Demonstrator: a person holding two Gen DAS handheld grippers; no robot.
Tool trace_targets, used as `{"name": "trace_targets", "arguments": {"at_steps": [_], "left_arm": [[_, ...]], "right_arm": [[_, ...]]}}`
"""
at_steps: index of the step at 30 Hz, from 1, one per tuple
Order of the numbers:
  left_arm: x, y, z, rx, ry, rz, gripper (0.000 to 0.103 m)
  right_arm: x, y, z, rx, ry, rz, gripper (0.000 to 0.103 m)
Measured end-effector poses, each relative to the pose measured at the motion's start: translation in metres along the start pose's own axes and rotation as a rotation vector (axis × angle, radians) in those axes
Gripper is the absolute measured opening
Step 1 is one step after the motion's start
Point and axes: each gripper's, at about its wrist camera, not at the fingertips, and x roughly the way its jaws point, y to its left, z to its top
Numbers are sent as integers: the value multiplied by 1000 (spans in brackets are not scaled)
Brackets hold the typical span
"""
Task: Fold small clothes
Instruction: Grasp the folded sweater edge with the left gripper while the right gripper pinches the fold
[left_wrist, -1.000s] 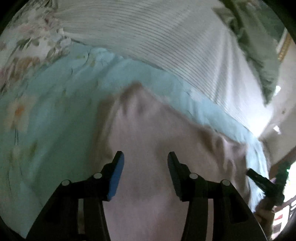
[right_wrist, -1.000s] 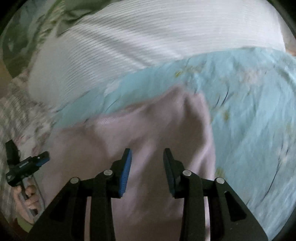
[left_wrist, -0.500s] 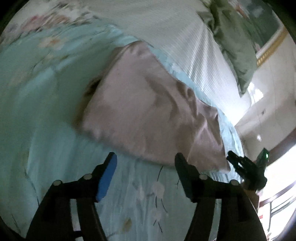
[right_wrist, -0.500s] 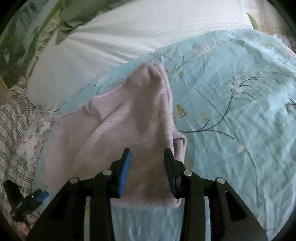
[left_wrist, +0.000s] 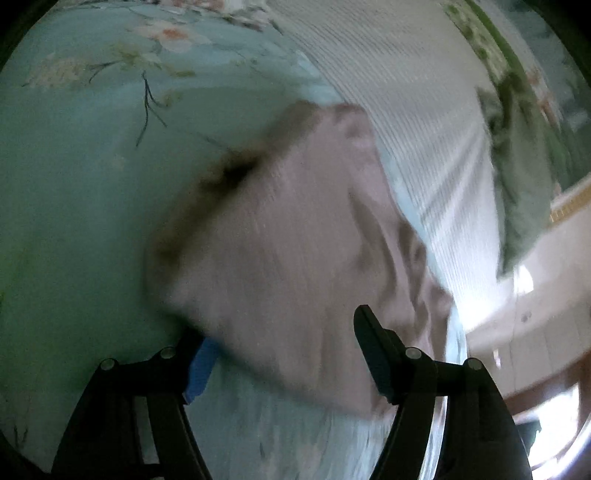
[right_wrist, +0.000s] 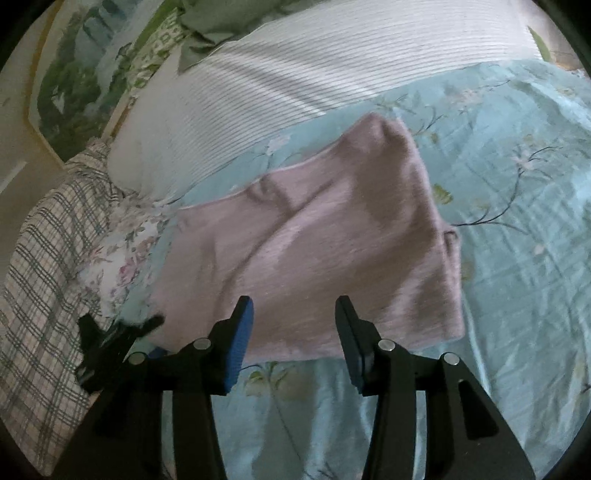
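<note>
Reaching over the near hem of a pink garment (right_wrist: 325, 236), the right hand-held gripper (right_wrist: 293, 332) has its jaws apart and opening, with the fabric's edge showing in the gap between its fingers (right_wrist: 240, 332) but neither pad pressing on it. The garment lies spread on a light blue floral bedspread (right_wrist: 517, 221), one end bunched up toward the pillow, its right side folded over into a thicker band. Low at the left of the right wrist view, the left hand-held gripper (right_wrist: 122, 332) sits at the garment's near left corner.

From its own camera, the left hand-held gripper (left_wrist: 288, 350) stands with its jaws wide. The pink garment (left_wrist: 295, 240) fills the space between them, and its near corner drapes over the tip of the blue-padded finger (left_wrist: 201, 365); the picture is blurred, so I cannot tell whether that pad touches the cloth. The other finger rises in front of the fabric without closing on it.

Beyond the garment, a white ribbed pillow (right_wrist: 295, 85) runs across the head of the bed. To the left lie a plaid cloth (right_wrist: 48, 266) and a small floral pillow (right_wrist: 118, 258), and a green patterned cushion (right_wrist: 166, 37) sits behind the white pillow.
</note>
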Motion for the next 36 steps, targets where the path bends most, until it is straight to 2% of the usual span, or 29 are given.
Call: {"name": "trace_targets", "arguments": {"at_steps": [1, 4, 6, 9, 12, 16, 19, 22, 24, 25, 26, 28, 32, 36], "left_arm": [[4, 1, 6, -14, -17, 9, 66], [12, 1, 22, -14, -54, 49, 49], [19, 0, 27, -3, -51, 58, 18], [21, -6, 29, 9, -35, 50, 7], [8, -48, 22, 167, -81, 72, 6], [4, -109, 3, 329, -84, 11, 6], [21, -160, -26, 503, -57, 5, 6], [52, -193, -63, 665, -3, 35, 6], [69, -202, -81, 728, 30, 51, 6], [77, -203, -91, 758, 49, 57, 6], [84, -203, -99, 777, 68, 58, 6], [89, -199, -106, 782, 97, 44, 6], [86, -192, -105, 772, 102, 15, 6], [73, -188, -97, 737, 89, -31, 6]], "right_arm": [[1, 1, -2, -1, 3, 3, 48], [6, 0, -2, 4, 16, 8, 48], [8, -4, -2, 15, 19, 8, 48], [12, -11, 5, 21, 28, 9, 48], [13, -16, 18, 19, 30, 21, 48], [15, -27, 42, 26, 54, 43, 48], [19, -37, 60, 52, 77, 99, 48], [31, -45, 75, 68, 115, 138, 48], [44, -49, 81, 83, 144, 183, 49], [50, -50, 81, 87, 162, 196, 54], [58, -50, 80, 88, 184, 209, 63], [76, -49, 77, 86, 230, 232, 70], [113, -41, 73, 85, 310, 301, 71], [145, -31, 79, 89, 337, 296, 73]]}}
